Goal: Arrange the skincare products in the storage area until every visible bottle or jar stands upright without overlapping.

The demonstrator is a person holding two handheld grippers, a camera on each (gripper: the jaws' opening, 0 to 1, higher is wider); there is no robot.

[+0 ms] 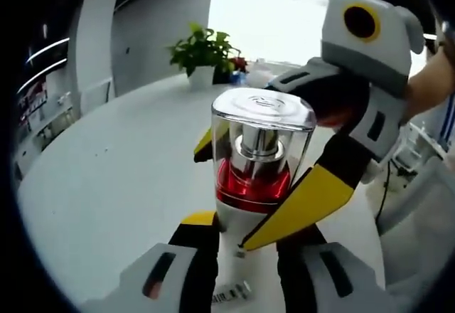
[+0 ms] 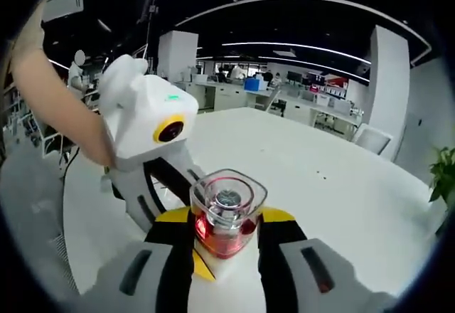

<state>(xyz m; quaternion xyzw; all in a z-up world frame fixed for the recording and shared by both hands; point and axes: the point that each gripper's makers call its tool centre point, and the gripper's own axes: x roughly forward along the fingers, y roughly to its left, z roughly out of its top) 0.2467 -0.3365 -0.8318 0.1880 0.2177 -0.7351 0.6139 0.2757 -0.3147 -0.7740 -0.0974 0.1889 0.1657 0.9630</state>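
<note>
While both grippers meet on one item, details are logged as follows:

Bottle (image 1: 259, 160): clear square cap, silver collar, red band, white body w/ a barcode label low down; held upright above the white table (image 1: 106, 185), between both pairs of jaws.
Left gripper (image 1: 245, 245): jaws closed in on the white lower body, black inner faces pressed to each side; clamped, narrow gap set by the bottle's width.
Right gripper (image 1: 256, 185): seen entering the left gripper view from the right; yellow-tipped jaws are laid on either side of the red band, just under the cap. In the right gripper view, its own gripper (image 2: 226, 238) is seen gripping the bottle (image 2: 226, 213) at the same level.
Person's forearm (image 2: 53, 92): seen behind the left gripper (image 2: 153, 149).
Potted plant (image 1: 202, 55): set at the table's far edge, well apart from the bottle.
</note>
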